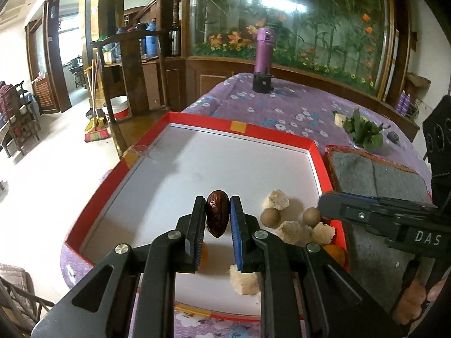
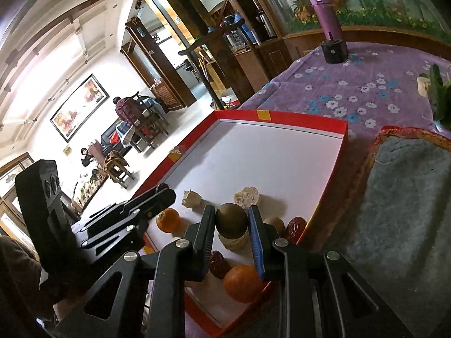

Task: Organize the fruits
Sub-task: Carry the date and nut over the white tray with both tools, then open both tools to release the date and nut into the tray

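A red-rimmed tray (image 1: 242, 126) with a white floor lies on the purple flowered tablecloth. My left gripper (image 1: 217, 211) is shut on a dark red date (image 1: 216, 216) and holds it above the tray floor. My right gripper (image 2: 231, 221) is shut on a round brown longan (image 2: 231, 220) over the tray's near right corner; it also shows in the left wrist view (image 1: 366, 214). In the tray lie two more longans (image 1: 270, 217), pale lumpy pieces (image 1: 276, 200), two oranges (image 2: 241, 283), (image 2: 168, 219) and red dates (image 2: 294, 226).
A grey felt mat (image 1: 375, 174) with a red edge lies right of the tray. A purple bottle (image 1: 263, 56) stands on a black base at the table's far side. Green leaves (image 1: 363, 131) lie at the far right. The table edge drops to the floor on the left.
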`<state>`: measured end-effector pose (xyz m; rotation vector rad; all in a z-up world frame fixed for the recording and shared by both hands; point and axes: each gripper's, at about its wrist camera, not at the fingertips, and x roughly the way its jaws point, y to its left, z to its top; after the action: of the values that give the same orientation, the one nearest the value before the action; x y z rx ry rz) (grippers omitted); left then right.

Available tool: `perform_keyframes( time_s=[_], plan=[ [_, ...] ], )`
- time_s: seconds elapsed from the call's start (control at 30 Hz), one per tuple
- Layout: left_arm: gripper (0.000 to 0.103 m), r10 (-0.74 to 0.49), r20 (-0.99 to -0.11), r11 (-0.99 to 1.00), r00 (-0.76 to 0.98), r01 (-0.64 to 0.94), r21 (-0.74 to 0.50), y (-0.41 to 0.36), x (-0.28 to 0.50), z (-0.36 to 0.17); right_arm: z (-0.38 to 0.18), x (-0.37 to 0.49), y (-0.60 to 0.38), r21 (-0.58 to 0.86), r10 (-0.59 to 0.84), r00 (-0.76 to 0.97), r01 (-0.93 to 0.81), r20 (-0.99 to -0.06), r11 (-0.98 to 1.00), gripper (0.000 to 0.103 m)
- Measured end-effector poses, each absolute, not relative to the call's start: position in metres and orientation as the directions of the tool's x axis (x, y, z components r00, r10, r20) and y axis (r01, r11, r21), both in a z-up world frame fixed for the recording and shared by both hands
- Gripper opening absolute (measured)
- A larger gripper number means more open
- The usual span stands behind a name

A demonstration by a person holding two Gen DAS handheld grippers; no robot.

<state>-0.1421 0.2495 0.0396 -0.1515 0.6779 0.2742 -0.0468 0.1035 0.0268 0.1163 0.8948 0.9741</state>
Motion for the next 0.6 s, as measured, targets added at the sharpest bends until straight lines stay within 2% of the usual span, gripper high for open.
perform_keyframes(
  time_s=[0.3,0.6],
  plan=[
    [0.015,0.195,-0.654,0.958,0.731,-0.286,-0.034,0.244,-0.134,0.031,0.015,-0.035,0.095,0.519,0.775,0.237,-0.624,-0.586,0.583,0.023],
    [0.015,0.187,-0.67,0.963,0.719,-0.27,-0.022,0.237,-0.126,0.024,0.017,-0.041,0.096,0.493,0.762,0.249,-0.635,-0.598,0.595,0.024]
  ],
)
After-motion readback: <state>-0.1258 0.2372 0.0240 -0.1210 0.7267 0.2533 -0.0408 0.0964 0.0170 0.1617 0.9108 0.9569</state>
